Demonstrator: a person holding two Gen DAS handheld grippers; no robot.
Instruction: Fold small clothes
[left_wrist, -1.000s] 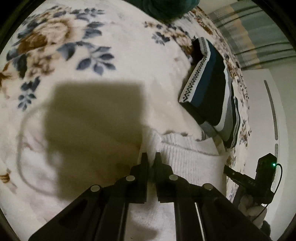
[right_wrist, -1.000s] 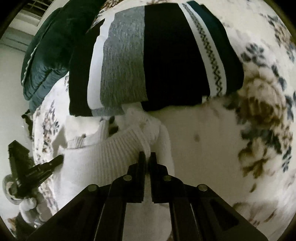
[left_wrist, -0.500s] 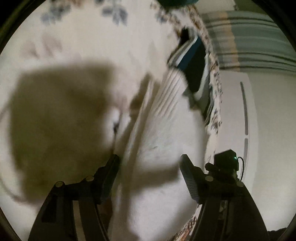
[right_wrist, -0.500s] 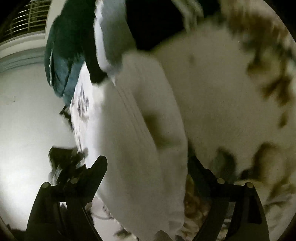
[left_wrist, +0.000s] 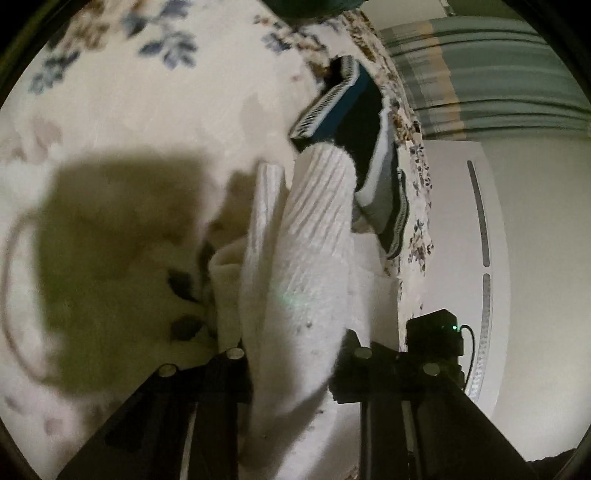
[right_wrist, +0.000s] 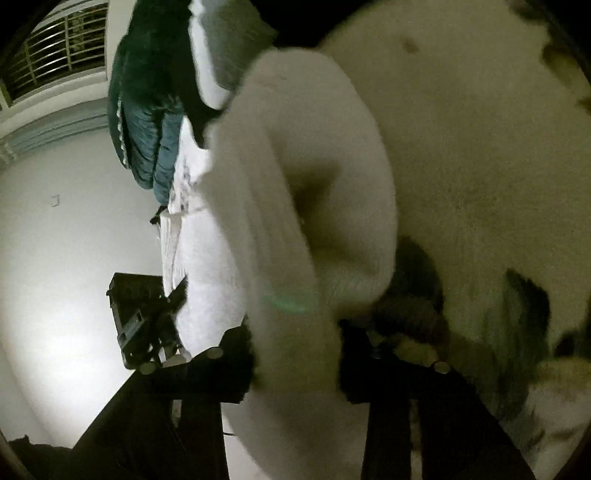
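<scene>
A: Left wrist view first — what's between the fingers?

B: The left gripper (left_wrist: 295, 365) has its jaws apart, and the white ribbed sweater (left_wrist: 314, 236) runs up between them through the middle of the frame. I can't tell whether the fingers pinch it. Its far end reaches the folded striped garment (left_wrist: 365, 147) at upper right, on the floral blanket (left_wrist: 147, 110). A broad shadow (left_wrist: 118, 236) covers the blanket at left, and the other gripper's body (left_wrist: 434, 332) sits at lower right.

A: And the right wrist view?

B: Blurred. The right gripper (right_wrist: 295, 362) is spread too, with the sweater (right_wrist: 306, 206) bulging between its fingers from bottom centre upward — grip unclear. A dark green cushion (right_wrist: 144, 110) hangs at upper left; the left gripper (right_wrist: 144, 317) shows at lower left.
</scene>
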